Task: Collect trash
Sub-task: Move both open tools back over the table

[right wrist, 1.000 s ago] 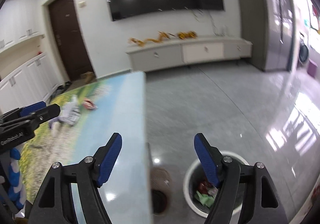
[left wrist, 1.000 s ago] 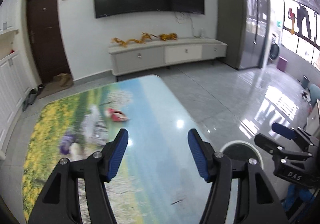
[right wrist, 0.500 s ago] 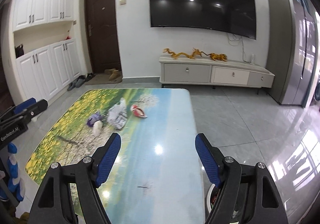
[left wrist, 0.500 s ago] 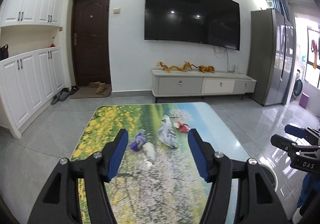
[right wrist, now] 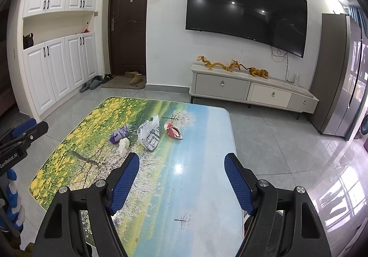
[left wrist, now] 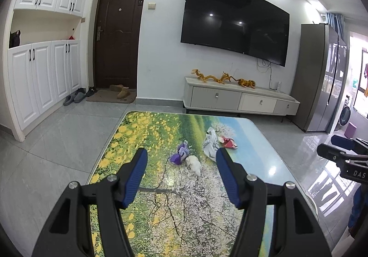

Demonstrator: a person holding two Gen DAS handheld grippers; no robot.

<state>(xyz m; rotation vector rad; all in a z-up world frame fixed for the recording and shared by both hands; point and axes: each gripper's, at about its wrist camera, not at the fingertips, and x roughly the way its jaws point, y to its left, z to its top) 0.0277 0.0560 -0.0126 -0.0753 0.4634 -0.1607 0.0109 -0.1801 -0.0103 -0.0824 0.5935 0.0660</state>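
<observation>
Both tools are held empty with jaws apart, aimed over the landscape-print glossy table (right wrist: 202, 165) for approach: left gripper (left wrist: 179, 176), right gripper (right wrist: 181, 178). Trash is clustered at 12 o'clock: purple wrapper (left wrist: 180, 155), white crumpled tissue (left wrist: 194, 162), clear printed plastic bag (right wrist: 149, 135), red-white wrapper (right wrist: 173, 131).

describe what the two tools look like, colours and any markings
Both tools match. The left tool and right tool each have black angular arms with silver screws and blue ribbed pads on the fingers. Seen side-on, one body reads "DAS" in white, the other "GenRobot.AI".
</observation>
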